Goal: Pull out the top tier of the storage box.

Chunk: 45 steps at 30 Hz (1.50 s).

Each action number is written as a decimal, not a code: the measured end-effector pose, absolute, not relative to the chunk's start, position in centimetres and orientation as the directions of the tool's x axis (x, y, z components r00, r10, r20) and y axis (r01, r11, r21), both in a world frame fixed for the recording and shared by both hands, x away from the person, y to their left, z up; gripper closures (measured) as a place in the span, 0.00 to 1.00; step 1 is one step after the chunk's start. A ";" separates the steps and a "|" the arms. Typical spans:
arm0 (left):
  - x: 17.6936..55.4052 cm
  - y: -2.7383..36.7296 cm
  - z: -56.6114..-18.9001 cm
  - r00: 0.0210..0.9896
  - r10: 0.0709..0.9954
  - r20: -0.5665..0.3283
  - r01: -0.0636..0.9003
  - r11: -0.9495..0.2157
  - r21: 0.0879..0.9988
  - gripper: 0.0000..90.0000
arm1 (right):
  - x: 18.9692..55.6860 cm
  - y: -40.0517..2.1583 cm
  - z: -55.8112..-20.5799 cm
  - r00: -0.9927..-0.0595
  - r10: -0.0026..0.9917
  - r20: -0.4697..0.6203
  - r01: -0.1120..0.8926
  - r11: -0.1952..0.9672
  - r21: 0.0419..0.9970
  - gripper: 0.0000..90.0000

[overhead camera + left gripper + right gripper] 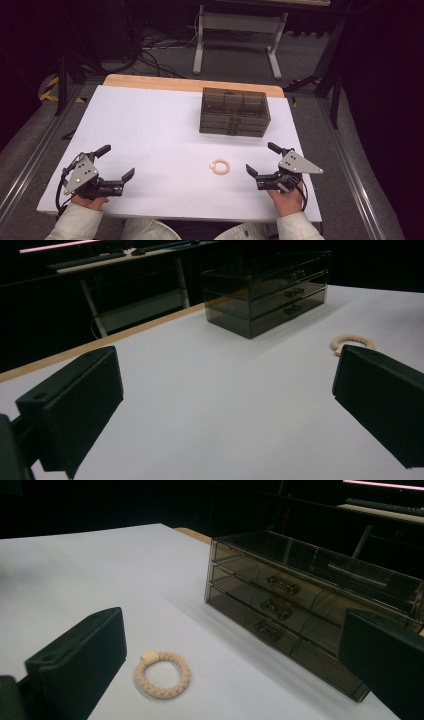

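At the left of the high view we see the left hand-held gripper (118, 161) low over the white counter (150, 125), its two black jaws spread wide with bare counter between them; it holds and touches nothing. In the left gripper view the same jaws stand far apart at the picture's edges, and the right-hand one hides a sliver of the braided ring (352, 342) behind it.

Moving right, the cream ring (220, 166) lies flat on the counter, near the front, between the two grippers and closer to the right one. Behind it, well apart, stands a smoky see-through drawer box (234, 111) with three drawers, all pushed in.

The right hand-held gripper (260, 158) is also spread wide and empty, just beside the ring but not touching it. In the right gripper view the ring (162, 674) sits near the left jaw, and the right jaw cuts off the box's (300, 600) far end. What lies in the drawers we cannot make out through the dark plastic.
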<state>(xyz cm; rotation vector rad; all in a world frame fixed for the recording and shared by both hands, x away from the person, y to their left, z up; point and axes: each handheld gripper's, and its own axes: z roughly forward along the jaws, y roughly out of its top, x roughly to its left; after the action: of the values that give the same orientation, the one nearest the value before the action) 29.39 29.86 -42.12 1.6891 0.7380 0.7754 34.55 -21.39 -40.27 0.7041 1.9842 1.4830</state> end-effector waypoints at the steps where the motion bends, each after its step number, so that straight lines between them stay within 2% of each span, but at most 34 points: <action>1: 29.4 29.8 -42.1 0.599 0.790 0.129 0.087 -0.224 0.971 0.01 | 34.8 -21.2 -40.0 -0.712 0.691 -0.123 0.077 0.251 0.965 0.00; 24: 29.6 29.8 -42.2 0.605 0.785 0.130 0.091 -0.230 0.969 0.01 | 37.3 -18.3 -39.2 -0.753 0.637 -0.164 0.043 0.297 0.954 0.00; 33: 29.6 29.9 -42.2 0.608 0.783 0.129 0.088 -0.228 0.970 0.01 | 37.4 -18.0 -38.4 -0.721 0.638 -0.272 0.000 0.392 0.920 0.02; 45: 29.6 29.9 -42.2 0.606 0.785 0.128 0.088 -0.226 0.970 0.01 | 36.9 -16.5 -37.4 -0.629 0.594 -0.501 -0.087 0.587 0.805 0.18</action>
<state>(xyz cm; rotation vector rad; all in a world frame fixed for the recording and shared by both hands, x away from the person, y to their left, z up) 29.61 29.90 -42.19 1.6953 0.7264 0.7645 36.92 -16.54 -37.39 0.4029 2.0133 1.0768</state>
